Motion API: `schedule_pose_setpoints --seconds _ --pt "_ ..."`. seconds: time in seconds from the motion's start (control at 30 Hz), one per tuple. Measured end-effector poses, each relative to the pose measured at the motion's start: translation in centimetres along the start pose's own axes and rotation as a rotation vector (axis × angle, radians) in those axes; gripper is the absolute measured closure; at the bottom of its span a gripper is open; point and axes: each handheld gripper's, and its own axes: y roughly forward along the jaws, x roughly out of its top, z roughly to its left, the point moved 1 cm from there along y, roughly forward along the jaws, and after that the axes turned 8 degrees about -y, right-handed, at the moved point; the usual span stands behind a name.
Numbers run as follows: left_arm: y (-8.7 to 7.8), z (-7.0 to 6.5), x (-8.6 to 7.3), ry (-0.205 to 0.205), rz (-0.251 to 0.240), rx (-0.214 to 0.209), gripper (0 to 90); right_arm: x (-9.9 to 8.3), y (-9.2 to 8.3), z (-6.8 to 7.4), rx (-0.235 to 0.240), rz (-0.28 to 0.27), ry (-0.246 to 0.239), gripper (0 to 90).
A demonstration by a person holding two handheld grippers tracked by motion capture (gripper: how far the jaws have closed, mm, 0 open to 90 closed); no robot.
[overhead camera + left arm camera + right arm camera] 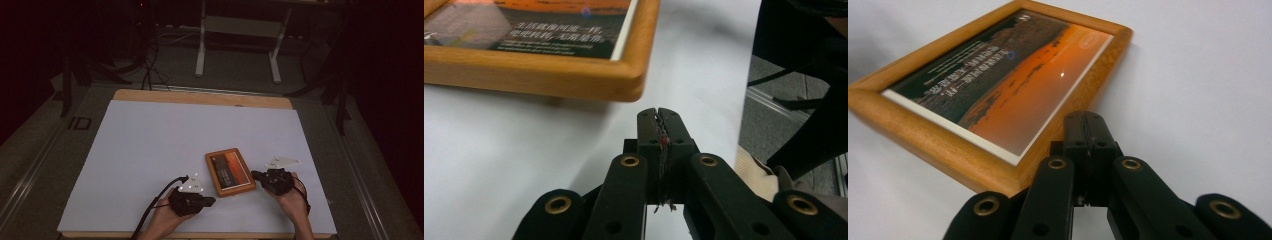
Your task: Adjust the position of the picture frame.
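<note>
Between two sets of closed, empty fingers — the left gripper (pixel 209 201) short of its near corner, the right gripper (pixel 256 175) at its edge — a wooden picture frame (pixel 230 171) holding a sunset print lies flat on the white table (pixel 145 150), likely best approached by opening wide first.

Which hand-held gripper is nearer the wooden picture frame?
The right hand-held gripper, its shut tips almost at the frame's right edge. The left hand-held gripper, also shut, sits a bit off the wooden picture frame, below its near-left corner.
</note>
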Motion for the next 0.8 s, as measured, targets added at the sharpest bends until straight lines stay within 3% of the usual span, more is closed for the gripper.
schedule_pose_setpoints --seconds 0.27,0.4,0.53,0.8 --pt "-0.5 -0.4 -0.4 0.020 0.004 0.050 88.8 1.0 0.8 1.9 0.067 -0.005 -0.068 90.0" --pt "-1.4 0.5 -0.8 -0.010 -0.001 0.098 88.7 1.6 1.3 3.0 0.115 -0.012 -0.097 90.0" --pt "-2.4 1.5 -1.2 -0.034 -0.005 0.149 88.7 1.8 1.5 3.6 0.135 -0.013 -0.114 90.0" --pt "-3.7 3.0 -1.4 -0.075 -0.032 0.168 89.0 2.3 2.2 4.7 0.187 -0.026 -0.130 90.0"
